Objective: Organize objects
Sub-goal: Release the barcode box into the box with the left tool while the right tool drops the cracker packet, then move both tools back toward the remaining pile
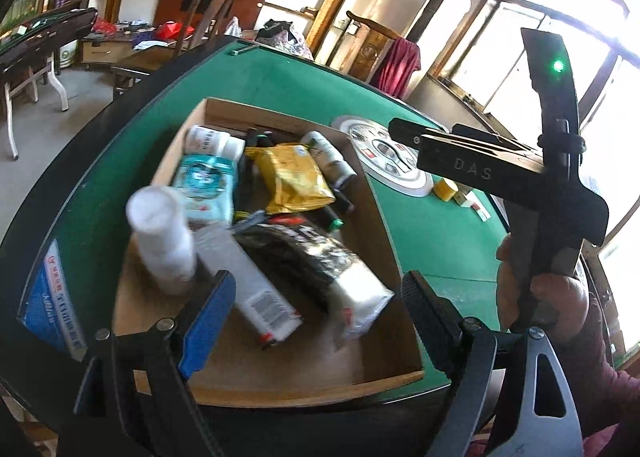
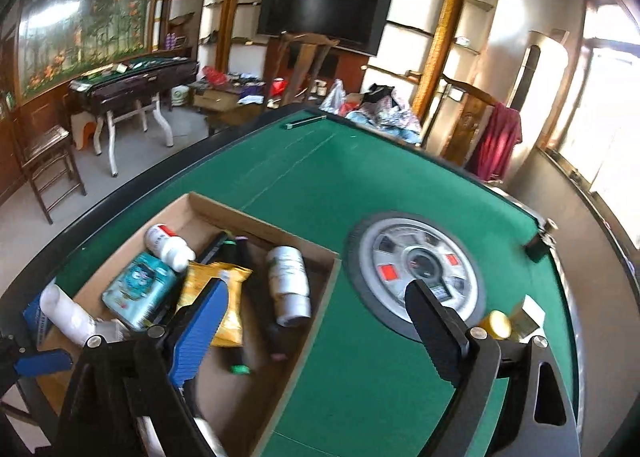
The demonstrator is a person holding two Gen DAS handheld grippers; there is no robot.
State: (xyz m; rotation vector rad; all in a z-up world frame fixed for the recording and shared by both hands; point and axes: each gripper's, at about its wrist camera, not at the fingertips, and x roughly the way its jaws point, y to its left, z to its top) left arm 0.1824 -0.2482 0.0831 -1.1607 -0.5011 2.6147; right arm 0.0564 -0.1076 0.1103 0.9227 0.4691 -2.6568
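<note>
A dark flat television (image 2: pixel 325 13) hangs on a wood-panelled wall between white shelf units (image 2: pixel 418 17) framed in golden wood. To the left, a large mural of orange flowers and greenery (image 2: pixel 84 9) covers the wall. Below it stands a second games table (image 2: pixel 132 75) on white folding legs, with a dark wooden chair (image 2: pixel 48 161) close by on the pale grey floor (image 2: pixel 132 185). A red cloth (image 2: pixel 498 145) drapes over a carved chair. Strong daylight pours through the windows (image 1: pixel 560 57) on the right.
</note>
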